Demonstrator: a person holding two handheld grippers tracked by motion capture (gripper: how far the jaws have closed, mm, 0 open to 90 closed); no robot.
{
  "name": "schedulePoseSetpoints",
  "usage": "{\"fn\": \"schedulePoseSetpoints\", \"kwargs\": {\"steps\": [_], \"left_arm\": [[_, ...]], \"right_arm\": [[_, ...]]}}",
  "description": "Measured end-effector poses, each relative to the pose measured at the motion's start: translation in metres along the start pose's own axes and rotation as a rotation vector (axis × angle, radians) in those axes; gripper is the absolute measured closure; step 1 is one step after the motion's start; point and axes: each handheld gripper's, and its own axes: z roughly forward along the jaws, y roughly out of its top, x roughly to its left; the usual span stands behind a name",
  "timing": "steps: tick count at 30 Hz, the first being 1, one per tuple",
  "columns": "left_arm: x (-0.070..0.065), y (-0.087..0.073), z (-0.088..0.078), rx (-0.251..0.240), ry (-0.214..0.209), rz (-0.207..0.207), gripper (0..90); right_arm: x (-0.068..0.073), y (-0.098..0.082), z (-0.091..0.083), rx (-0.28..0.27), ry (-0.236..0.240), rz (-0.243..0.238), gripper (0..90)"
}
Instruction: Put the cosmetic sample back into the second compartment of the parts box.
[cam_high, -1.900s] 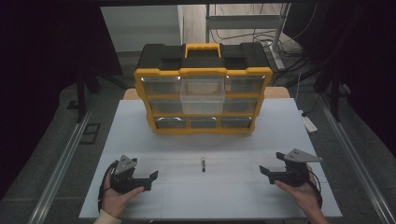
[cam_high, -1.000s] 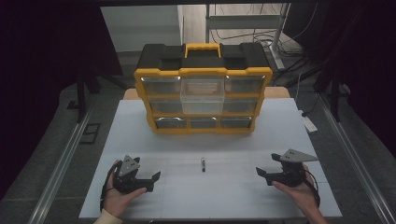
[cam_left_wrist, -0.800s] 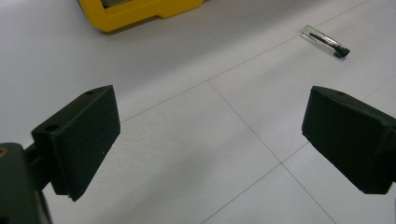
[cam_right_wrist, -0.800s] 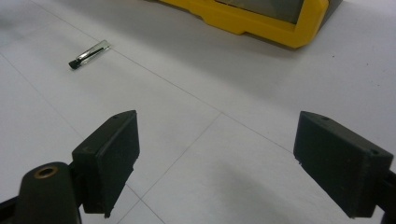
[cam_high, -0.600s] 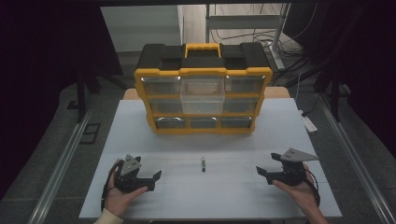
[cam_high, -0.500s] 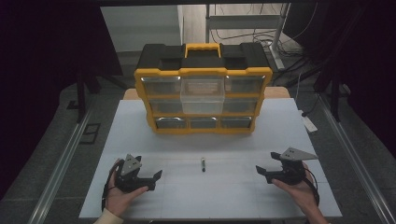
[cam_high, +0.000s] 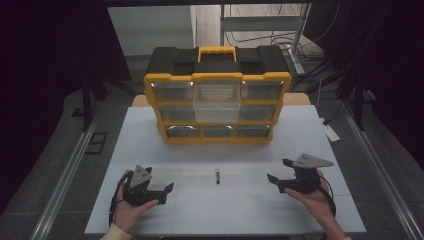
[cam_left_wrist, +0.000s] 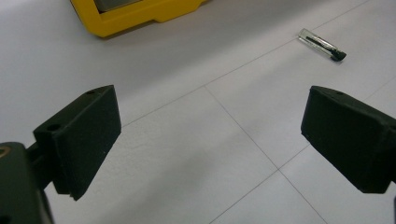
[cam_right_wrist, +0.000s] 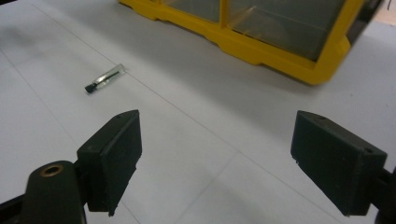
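On the white table (cam_high: 150, 145) each hand holds a gripper low over the surface, and a small clear vial (cam_high: 217, 176) with a black cap lies flat between them, well apart from both. The left gripper (cam_high: 165, 192) has its jaws spread wide with only bare tabletop between them; in the left gripper view (cam_left_wrist: 210, 140) the vial (cam_left_wrist: 322, 45) lies ahead of the jaws and off toward the right jaw, not touched. The right gripper (cam_high: 277, 172) also has its jaws spread with nothing between them, though they have just been closing a little. In the right gripper view (cam_right_wrist: 215, 158) the vial (cam_right_wrist: 104, 78) lies ahead and off beyond the left jaw, its black cap toward the gripper's side. Farther ahead of both grippers, past the vial, stands a yellow and black organizer case (cam_high: 217, 95) with clear drawers, upright on the table with its handle on top; its yellow lower edge (cam_right_wrist: 261, 46) crosses the top of the right gripper view, and one corner (cam_left_wrist: 135, 14) shows at the top of the left gripper view.
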Motion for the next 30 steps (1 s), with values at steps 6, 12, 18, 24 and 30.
{"fn": "schedulePoseSetpoints", "kwargs": {"steps": [6,12,18,24,30], "left_arm": [[0.0,0.0,0.002,0.01,-0.008,0.001,5.8],[-0.001,0.001,0.003,0.012,-0.016,0.001,6.1],[-0.001,0.0,0.004,0.015,-0.021,0.003,6.3],[-0.001,0.0,0.004,0.016,-0.021,0.004,6.4],[-0.002,0.0,0.003,0.021,-0.025,0.012,6.3]], "right_arm": [[0.004,0.008,0.005,-0.002,0.027,-0.02,16.8],[0.01,0.018,0.008,0.002,0.055,-0.04,16.5],[0.014,0.024,0.011,0.0,0.071,-0.055,16.4],[0.019,0.029,0.019,0.021,0.091,-0.075,16.2],[0.024,0.035,0.026,0.027,0.107,-0.094,16.2]]}}
